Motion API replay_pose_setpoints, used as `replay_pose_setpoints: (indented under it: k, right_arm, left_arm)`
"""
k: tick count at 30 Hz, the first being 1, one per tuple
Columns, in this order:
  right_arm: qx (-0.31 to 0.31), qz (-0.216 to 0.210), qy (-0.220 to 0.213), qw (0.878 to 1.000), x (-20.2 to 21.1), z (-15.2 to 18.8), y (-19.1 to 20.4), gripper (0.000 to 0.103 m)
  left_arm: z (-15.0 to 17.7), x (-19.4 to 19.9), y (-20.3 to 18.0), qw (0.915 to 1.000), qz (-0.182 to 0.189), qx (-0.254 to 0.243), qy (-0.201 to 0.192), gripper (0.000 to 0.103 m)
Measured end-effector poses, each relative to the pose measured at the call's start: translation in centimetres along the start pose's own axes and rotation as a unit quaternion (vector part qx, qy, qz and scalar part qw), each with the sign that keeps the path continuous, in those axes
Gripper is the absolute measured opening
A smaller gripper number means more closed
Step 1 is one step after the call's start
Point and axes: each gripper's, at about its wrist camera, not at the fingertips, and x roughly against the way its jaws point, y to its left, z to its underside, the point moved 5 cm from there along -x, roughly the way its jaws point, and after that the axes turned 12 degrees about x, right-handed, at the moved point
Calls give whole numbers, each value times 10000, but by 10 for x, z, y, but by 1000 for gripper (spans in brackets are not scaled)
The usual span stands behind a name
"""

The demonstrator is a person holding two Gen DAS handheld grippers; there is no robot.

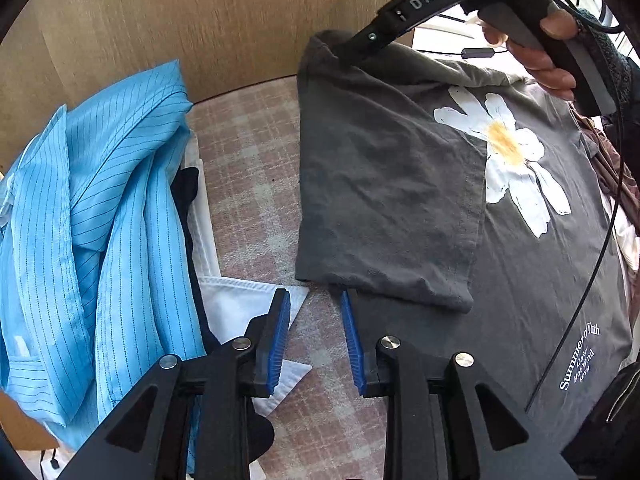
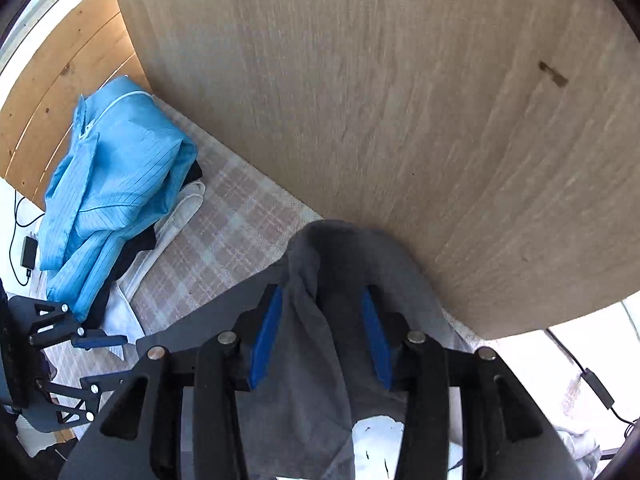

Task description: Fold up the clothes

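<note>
Grey T-shirt [image 1: 400, 200], white daisy print [image 1: 508, 152]

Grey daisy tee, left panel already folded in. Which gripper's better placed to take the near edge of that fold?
Probably left. The left gripper is open, right at the near edge of the grey T-shirt's folded panel, over the plaid cover. The right gripper is open at the far collar end, by the wooden board.
</note>
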Motion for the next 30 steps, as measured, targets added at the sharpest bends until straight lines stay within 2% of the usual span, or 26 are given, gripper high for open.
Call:
replay_pose_setpoints:
  k: [5, 7, 10, 13, 17, 19, 21, 23, 25, 27, 30]
  right_arm:
    - [-99, 108, -41, 9999, 27, 23, -8, 41]
    - [-167, 136, 54, 9998, 28, 44, -10, 42]
    - [-268, 177, 196, 9993, 30, 76, -14, 42]
    - [-464, 64, 379, 9982, 18, 105, -15, 42]
    - [-287, 305, 510, 9978, 7, 116, -12, 42]
    - [-36, 717, 567, 9958, 7, 116, -14, 42]
    - [-100, 1159, 501, 9919, 18, 116, -23, 42]
    - [-382, 921, 114, 9950, 36, 114, -28, 42]
    - [-544, 437, -72, 9975, 42, 113, -26, 42]
    - [-434, 469, 91, 9979, 34, 113, -26, 42]
    - [-263, 760, 528, 9954, 17, 117, -25, 42]
  left_arm:
    - [-7, -5, 0, 10000, -19, -62, 32, 25]
    - [-11, -1, -2, 10000, 27, -65, -32, 25]
    - [-12, 8, -9, 9997, 193, -37, -116, 25]
    - [-3, 8, -35, 9979, 546, -349, -13, 25]
    - [6, -11, -64, 9949, 705, -668, 270, 29]
    - [10, -23, -69, 9943, 640, -725, 452, 28]
    - [8, -16, -67, 9946, 711, -650, 381, 29]
    - [5, -9, -66, 9944, 844, -571, 280, 29]
    - [2, -6, -66, 9939, 913, -560, 244, 29]
    - [2, -9, -67, 9939, 837, -643, 314, 29]
    - [7, -19, -68, 9939, 747, -689, 427, 29]
